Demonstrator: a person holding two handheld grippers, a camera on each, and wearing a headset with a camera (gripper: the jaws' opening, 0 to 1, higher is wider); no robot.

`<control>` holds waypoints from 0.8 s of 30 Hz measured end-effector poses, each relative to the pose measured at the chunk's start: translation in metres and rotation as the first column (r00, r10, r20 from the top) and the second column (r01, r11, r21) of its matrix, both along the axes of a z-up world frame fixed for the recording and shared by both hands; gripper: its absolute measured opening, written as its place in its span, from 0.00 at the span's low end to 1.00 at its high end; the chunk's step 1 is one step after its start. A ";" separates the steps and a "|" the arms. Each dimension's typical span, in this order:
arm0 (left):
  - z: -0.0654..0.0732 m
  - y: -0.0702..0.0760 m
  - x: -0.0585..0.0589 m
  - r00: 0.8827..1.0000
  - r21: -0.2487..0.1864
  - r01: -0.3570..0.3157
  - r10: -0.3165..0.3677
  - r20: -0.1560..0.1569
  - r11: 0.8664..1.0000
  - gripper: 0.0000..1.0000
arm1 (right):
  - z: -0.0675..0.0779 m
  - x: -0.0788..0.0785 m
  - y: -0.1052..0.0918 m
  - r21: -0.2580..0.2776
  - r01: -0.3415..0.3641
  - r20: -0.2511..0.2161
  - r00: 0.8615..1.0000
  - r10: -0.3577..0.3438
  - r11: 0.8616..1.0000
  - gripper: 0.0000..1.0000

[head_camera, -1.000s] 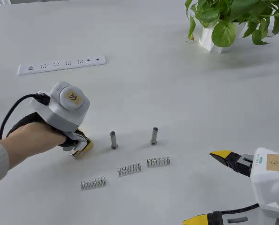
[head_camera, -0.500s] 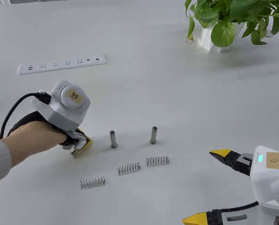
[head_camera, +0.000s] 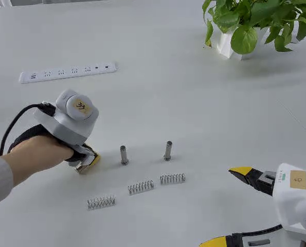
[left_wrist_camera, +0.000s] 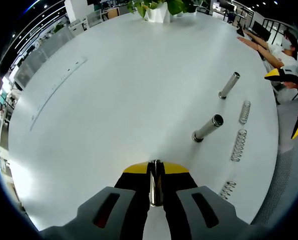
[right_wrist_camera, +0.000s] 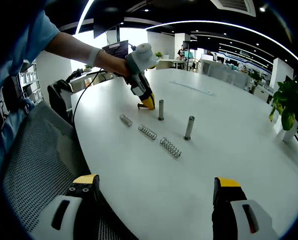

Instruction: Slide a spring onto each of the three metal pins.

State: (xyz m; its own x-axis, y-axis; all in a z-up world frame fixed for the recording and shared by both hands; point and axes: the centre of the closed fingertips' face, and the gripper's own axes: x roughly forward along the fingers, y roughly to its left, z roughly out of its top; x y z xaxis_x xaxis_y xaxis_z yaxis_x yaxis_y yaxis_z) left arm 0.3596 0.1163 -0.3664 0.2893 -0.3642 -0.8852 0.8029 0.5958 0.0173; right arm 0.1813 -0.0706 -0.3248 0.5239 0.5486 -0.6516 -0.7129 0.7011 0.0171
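Observation:
Two metal pins [head_camera: 124, 154] [head_camera: 167, 150] stand upright on the white table [head_camera: 194, 103]. In front of them three springs [head_camera: 101, 202] [head_camera: 141, 187] [head_camera: 173, 178] lie in a slanted row. My left gripper [head_camera: 88, 160] is low over the table, left of the pins. It is shut on a third metal pin [left_wrist_camera: 155, 182], which shows between its yellow tips. My right gripper [head_camera: 227, 206] hovers open and holds nothing at the near right, apart from the springs. The right gripper view looks over its spread fingertips [right_wrist_camera: 226, 184] at the springs [right_wrist_camera: 148, 131] and pins [right_wrist_camera: 189, 127].
A white power strip [head_camera: 68, 71] lies at the back left. A potted plant [head_camera: 245, 25] stands at the back right. A black cable [head_camera: 9, 134] trails from the left gripper. A mesh chair [right_wrist_camera: 33, 150] is beside the table edge.

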 end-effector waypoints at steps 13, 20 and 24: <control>0.019 0.011 -0.003 0.999 -0.071 -0.044 0.046 0.015 0.996 0.04 | -0.002 -0.002 0.002 -0.003 -0.010 -0.006 1.000 0.010 1.000 0.94; 0.033 0.012 -0.007 0.998 -0.114 -0.052 0.056 0.034 0.992 0.04 | -0.003 -0.003 0.003 -0.006 -0.014 -0.009 1.000 0.014 1.000 0.94; 0.038 0.014 -0.011 0.997 -0.126 -0.052 0.058 0.045 0.991 0.04 | -0.003 -0.004 0.003 -0.009 -0.018 -0.009 1.000 0.018 1.000 0.94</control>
